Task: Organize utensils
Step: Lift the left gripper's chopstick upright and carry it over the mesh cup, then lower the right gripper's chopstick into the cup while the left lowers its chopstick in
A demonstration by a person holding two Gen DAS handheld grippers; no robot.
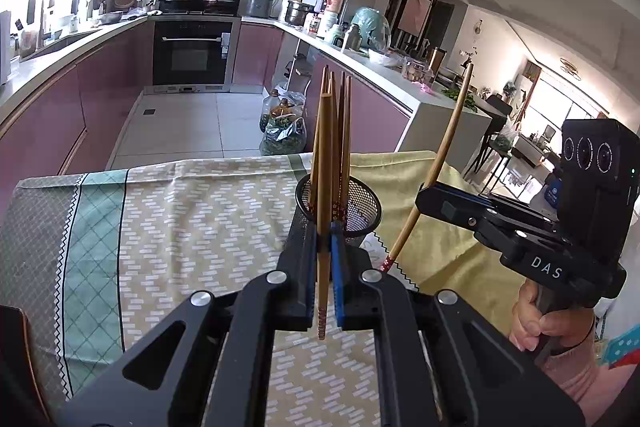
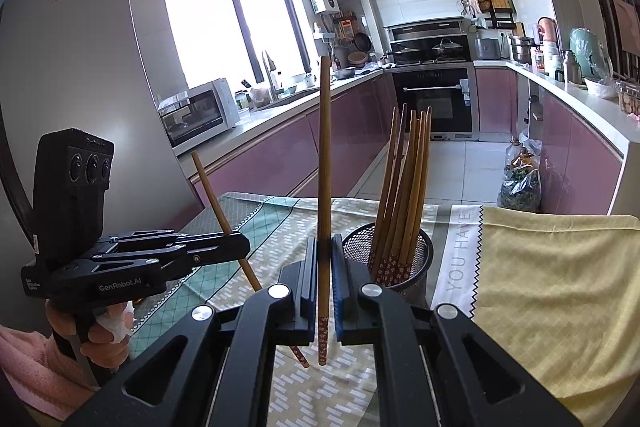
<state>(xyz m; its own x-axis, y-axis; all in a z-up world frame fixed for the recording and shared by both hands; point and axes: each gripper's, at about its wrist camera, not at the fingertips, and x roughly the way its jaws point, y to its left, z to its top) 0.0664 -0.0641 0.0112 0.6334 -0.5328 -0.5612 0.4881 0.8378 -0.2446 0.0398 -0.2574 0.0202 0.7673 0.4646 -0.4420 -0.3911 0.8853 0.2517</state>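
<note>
A black mesh holder [image 1: 360, 205] stands on the patterned tablecloth [image 1: 192, 219] with several brown chopsticks [image 1: 344, 131] upright in it; it also shows in the right wrist view [image 2: 416, 247]. My left gripper [image 1: 325, 239] is shut on one chopstick [image 1: 325, 167], held upright just in front of the holder. My right gripper [image 2: 325, 255] is shut on another chopstick [image 2: 325, 155], upright, left of the holder. In the left wrist view the right gripper [image 1: 426, 193] holds its chopstick [image 1: 448, 131] tilted. In the right wrist view the left gripper [image 2: 242, 241] holds its chopstick [image 2: 218, 203] tilted.
A yellow cloth [image 2: 552, 291] covers the table's right side. Kitchen counters [image 1: 380, 67] run along both walls beyond the table, with an oven [image 1: 192, 51] at the far end. Bags and bottles [image 1: 282, 127] sit on the floor.
</note>
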